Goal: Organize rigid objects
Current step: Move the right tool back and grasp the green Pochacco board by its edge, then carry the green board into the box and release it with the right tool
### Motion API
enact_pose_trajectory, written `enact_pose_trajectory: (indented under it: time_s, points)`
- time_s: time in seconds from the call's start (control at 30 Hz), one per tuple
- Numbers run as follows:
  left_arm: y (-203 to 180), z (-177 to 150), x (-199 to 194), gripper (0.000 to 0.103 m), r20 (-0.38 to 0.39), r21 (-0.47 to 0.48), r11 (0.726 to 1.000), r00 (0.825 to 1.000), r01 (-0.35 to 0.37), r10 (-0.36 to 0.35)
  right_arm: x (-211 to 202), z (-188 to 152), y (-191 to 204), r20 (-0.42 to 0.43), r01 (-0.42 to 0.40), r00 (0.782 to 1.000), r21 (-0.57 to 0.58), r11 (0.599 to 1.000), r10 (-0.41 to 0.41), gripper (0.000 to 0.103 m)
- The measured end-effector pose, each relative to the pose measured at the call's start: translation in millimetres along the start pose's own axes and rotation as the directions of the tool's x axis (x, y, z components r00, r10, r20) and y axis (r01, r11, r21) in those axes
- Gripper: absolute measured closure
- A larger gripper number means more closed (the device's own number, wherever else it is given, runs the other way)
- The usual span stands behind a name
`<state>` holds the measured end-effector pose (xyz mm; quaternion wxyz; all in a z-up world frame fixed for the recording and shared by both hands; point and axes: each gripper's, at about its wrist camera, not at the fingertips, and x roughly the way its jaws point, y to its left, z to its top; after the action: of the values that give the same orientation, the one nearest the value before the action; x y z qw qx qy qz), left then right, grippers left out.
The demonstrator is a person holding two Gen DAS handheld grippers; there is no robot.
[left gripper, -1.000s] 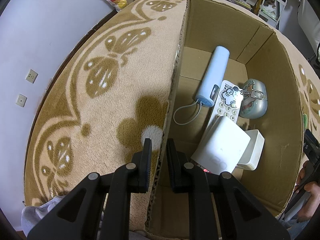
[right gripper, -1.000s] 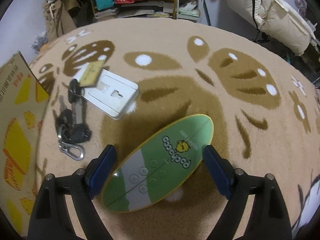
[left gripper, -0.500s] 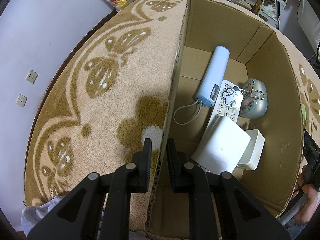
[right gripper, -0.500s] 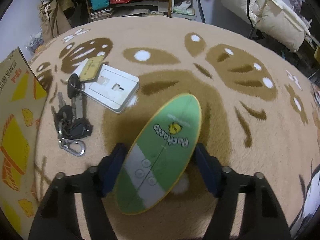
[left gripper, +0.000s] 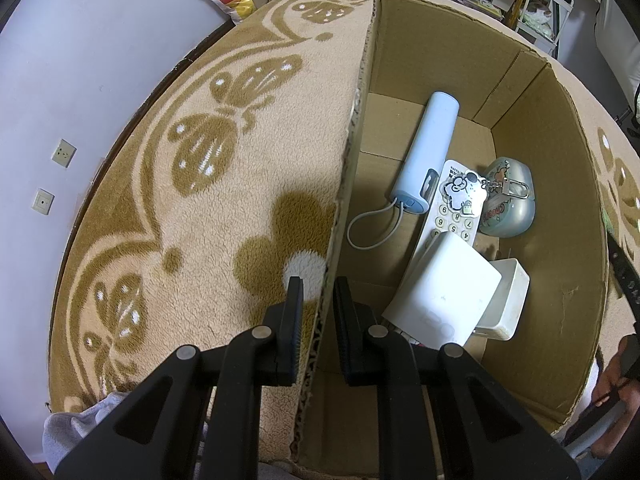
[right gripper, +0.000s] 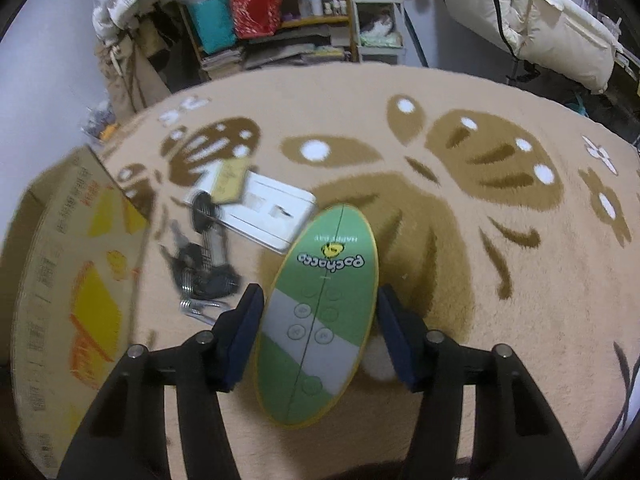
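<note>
A cluttered shelf (right gripper: 280, 20) and what looks like pale bedding (right gripper: 560, 28) stand beyond the patterned rug (right gripper: 480, 220).

**Greens, browns and pale blues**

I see a beige carpet (right gripper: 460, 280) with brown butterfly and flower motifs. The oval case (right gripper: 320, 308) is green with a grey band and yellow rim. My brown cardboard box (left gripper: 440, 64) holds a pale blue tube (left gripper: 434, 148), a white box (left gripper: 444, 292) and a silvery-blue tin (left gripper: 510, 208). Both tools are black.

One box (left gripper: 452, 56), six items inside
</note>
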<state>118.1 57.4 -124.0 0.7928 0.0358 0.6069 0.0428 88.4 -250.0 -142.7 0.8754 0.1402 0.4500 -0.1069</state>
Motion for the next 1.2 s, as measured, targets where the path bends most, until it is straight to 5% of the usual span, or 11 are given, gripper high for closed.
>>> enact_pose_trajectory:
  time_s: [0.03,0.07,0.1,0.13,0.43,0.77,1.2]
  points:
    - [-0.3,0.1,0.0,0.088,0.0,0.0,1.0,1.0,0.0,0.0,-2.6,1.2,2.3,0.009,0.002,1.0,-0.005,1.0,-0.002,0.042]
    - [-0.4,0.1,-0.1,0.088,0.0,-0.001,1.0,1.0,0.001,-0.001,-4.7,2.3,4.6,0.015,0.008,1.0,-0.012,1.0,-0.008,0.056]
    - [-0.3,0.1,-0.1,0.088,0.0,-0.001,1.0,1.0,0.001,-0.001,-6.3,3.6,7.2,0.025,0.029,0.999,-0.025,0.999,-0.029,0.086]
    - [-0.5,0.0,0.0,0.088,0.0,-0.001,1.0,1.0,0.0,0.0,-5.0,5.2,8.0,0.01,0.029,1.0,-0.031,0.999,-0.028,0.096]
    - [-0.5,0.0,0.0,0.088,0.0,0.001,1.0,1.0,-0.001,0.001,4.6,6.5,-14.1,-0.019,-0.029,0.999,0.051,0.998,0.03,0.096]
    - [-2.1,-0.1,0.3,0.088,0.001,0.005,1.0,1.0,-0.008,0.008,-30.1,20.7,2.8,0.085,-0.057,0.995,0.025,0.998,0.055,0.097]
    - [-2.8,-0.4,0.4,0.088,0.001,0.005,1.0,1.0,-0.008,0.008,-100.2,46.1,81.9,0.177,-0.289,0.934,-0.131,0.948,0.309,0.097]
